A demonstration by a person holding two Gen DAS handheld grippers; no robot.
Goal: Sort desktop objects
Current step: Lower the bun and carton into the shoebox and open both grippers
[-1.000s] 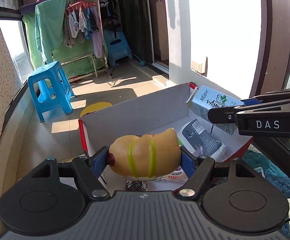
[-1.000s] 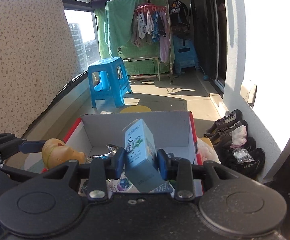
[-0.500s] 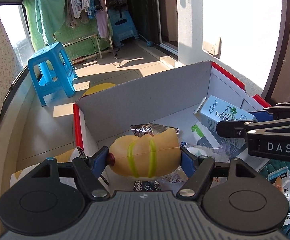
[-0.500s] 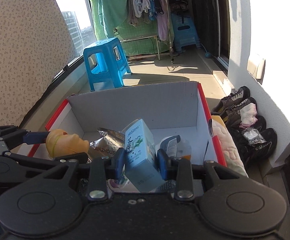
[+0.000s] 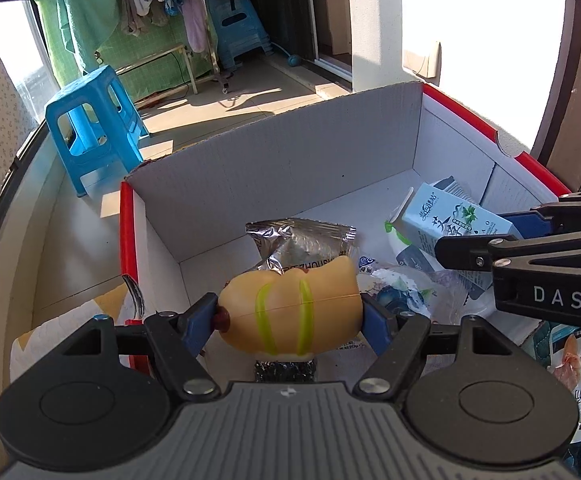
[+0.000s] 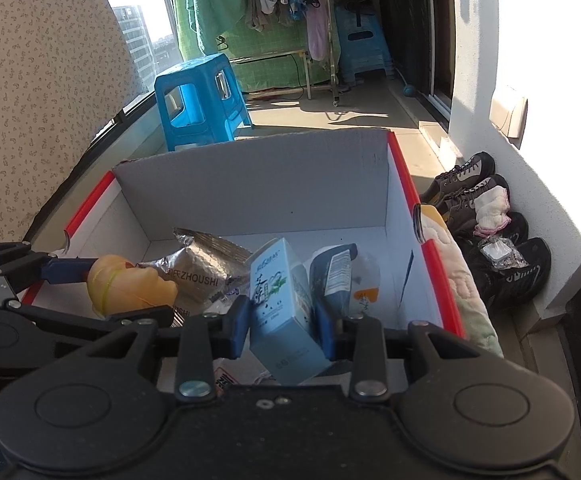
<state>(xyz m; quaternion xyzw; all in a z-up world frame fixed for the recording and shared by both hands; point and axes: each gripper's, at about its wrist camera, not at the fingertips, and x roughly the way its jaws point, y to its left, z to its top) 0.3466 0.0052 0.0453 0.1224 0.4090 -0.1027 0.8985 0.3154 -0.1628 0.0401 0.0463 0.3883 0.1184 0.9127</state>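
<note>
Left gripper (image 5: 290,312) is clamping a yellow toy hot dog (image 5: 290,312) lengthwise over the cardboard box (image 5: 290,148). Silver foil packet (image 5: 302,240) is lying at twelve o'clock of the toy. Right gripper (image 5: 530,256) is gripping a milk carton (image 5: 450,216) at two o'clock. Blue stool (image 5: 90,128) is standing at ten o'clock.

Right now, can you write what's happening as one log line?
left gripper: shut on yellow toy hot dog | right gripper: shut on pale blue carton | both over red-edged cardboard box
</note>
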